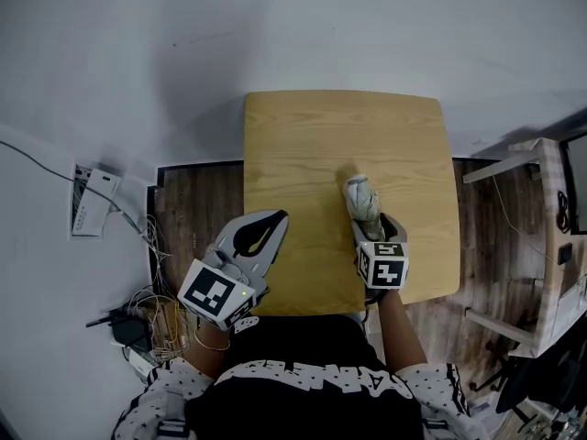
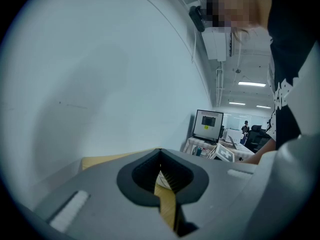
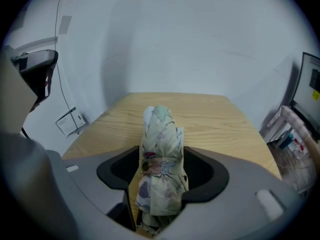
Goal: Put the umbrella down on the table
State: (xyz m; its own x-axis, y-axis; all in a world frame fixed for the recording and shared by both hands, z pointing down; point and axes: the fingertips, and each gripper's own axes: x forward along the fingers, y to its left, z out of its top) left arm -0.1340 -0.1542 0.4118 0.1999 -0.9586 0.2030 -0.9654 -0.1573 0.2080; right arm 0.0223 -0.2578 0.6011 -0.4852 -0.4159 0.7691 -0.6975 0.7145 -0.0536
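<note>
Two grippers hang over the wooden table (image 3: 215,119). The right gripper (image 3: 161,184) squeezes the folded umbrella (image 3: 160,144), its end tipped toward the wood, ready for laying down. The left gripper (image 2: 161,156) is closed, empty, waiting aside.

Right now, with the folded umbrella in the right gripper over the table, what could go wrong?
The right gripper holds the umbrella by its near end only, so the free end may droop or slip. Released here, close to the near edge of the table, the rounded bundle might roll off.
</note>
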